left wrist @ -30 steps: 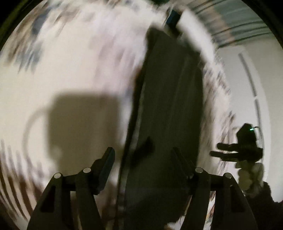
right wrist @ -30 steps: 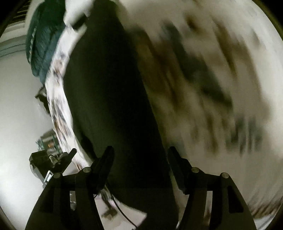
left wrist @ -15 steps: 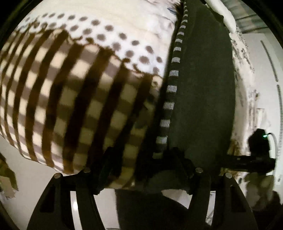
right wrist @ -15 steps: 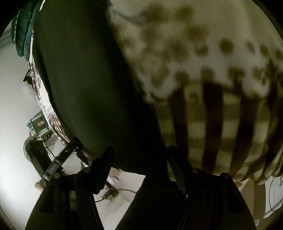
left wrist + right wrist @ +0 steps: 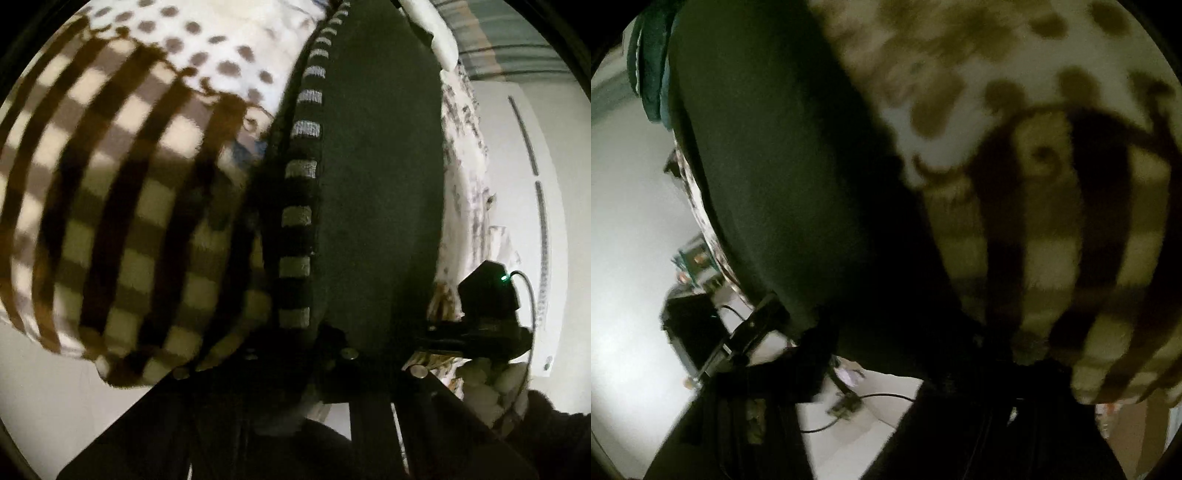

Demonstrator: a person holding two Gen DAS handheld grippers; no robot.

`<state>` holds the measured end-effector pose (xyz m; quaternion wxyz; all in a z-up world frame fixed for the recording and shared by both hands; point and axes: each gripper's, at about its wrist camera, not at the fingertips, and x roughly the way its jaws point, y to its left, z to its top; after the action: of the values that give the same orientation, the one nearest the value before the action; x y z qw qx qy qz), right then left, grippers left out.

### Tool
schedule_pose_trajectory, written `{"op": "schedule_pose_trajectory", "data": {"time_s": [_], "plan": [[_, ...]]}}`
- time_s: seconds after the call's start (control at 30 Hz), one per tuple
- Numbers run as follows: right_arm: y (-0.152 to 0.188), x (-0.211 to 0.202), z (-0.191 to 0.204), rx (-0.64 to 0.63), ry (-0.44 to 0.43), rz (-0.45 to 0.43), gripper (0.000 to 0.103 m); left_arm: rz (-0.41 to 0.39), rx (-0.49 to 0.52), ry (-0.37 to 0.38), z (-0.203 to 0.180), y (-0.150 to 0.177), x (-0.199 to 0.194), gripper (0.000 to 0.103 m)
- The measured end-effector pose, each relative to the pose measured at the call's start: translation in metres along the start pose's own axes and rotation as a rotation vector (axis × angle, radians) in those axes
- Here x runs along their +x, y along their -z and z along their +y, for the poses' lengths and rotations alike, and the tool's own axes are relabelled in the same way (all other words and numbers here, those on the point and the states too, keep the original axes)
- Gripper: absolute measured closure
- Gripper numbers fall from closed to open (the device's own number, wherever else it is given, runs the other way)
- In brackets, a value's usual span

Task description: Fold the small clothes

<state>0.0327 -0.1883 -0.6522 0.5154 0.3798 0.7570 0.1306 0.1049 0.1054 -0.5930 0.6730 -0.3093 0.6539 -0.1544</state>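
Observation:
A dark green garment (image 5: 376,184) with a grey-and-black striped trim (image 5: 303,170) lies flat on a checked and dotted blanket (image 5: 110,203). My left gripper (image 5: 299,343) is at its near edge, its jaws closing, with the hem at the trim pinched between the fingers. At the far right of that view my right gripper (image 5: 480,328) reaches the same hem. In the right wrist view the garment (image 5: 775,166) fills the left half and the blanket (image 5: 1052,221) the right. My right gripper (image 5: 908,343) is closing with the dark hem between its fingers, still apart. My left gripper (image 5: 738,339) shows at the left.
The blanket covers a bed whose near edge runs just under both grippers. A teal cloth (image 5: 646,66) lies at the far end, beside a white pillow (image 5: 436,37). Below the bed edge is a pale floor with a cable and small items (image 5: 849,402).
Both grippers swept in and down from over the garment to its near hem. The left jaws have closed on the hem by the trim. The right jaws have narrowed a little.

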Motion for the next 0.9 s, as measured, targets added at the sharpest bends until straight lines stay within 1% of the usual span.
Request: {"op": "schedule_pose_trajectory", "data": {"time_s": [0.03,0.07,0.17,0.27,0.33,0.37,0.5,0.57,0.63,0.7,0.8,0.87,0.9], "plan": [[0.002,-0.001,0.001,0.0,-0.019,-0.001,0.086,-0.002,-0.016,0.008,-0.004,0.0,0.003,0.095],[0.003,-0.005,0.002,-0.002,-0.024,-0.008,0.088,-0.003,-0.021,0.015,-0.002,0.0,-0.001,0.095],[0.014,-0.013,0.008,-0.018,-0.063,-0.03,0.09,-0.016,-0.02,0.046,-0.007,-0.001,-0.014,0.095],[0.023,-0.027,0.019,-0.014,-0.144,-0.043,0.091,-0.035,-0.052,0.13,-0.013,-0.003,-0.029,0.095],[0.026,-0.038,0.031,-0.024,-0.194,-0.055,0.091,-0.064,-0.083,0.192,-0.02,-0.007,-0.044,0.095],[0.028,-0.043,0.039,-0.035,-0.214,-0.064,0.091,-0.084,-0.096,0.225,-0.026,-0.012,-0.051,0.095],[0.024,-0.072,0.07,-0.069,-0.29,-0.121,0.091,-0.157,-0.093,0.3,-0.052,-0.039,-0.074,0.095],[0.011,-0.094,0.084,-0.07,-0.339,-0.16,0.091,-0.197,-0.095,0.348,-0.064,-0.06,-0.082,0.095],[-0.006,-0.112,0.097,-0.064,-0.379,-0.195,0.091,-0.23,-0.104,0.407,-0.076,-0.083,-0.081,0.095],[-0.031,-0.123,0.111,-0.066,-0.407,-0.227,0.091,-0.265,-0.091,0.427,-0.088,-0.112,-0.081,0.095],[-0.074,-0.15,0.13,-0.06,-0.42,-0.29,0.091,-0.309,-0.071,0.451,-0.1,-0.158,-0.078,0.095],[-0.11,-0.162,0.145,-0.041,-0.44,-0.319,0.091,-0.333,-0.066,0.46,-0.106,-0.191,-0.072,0.095],[-0.131,-0.167,0.155,-0.041,-0.439,-0.338,0.091,-0.341,-0.068,0.467,-0.108,-0.213,-0.067,0.095]]}}
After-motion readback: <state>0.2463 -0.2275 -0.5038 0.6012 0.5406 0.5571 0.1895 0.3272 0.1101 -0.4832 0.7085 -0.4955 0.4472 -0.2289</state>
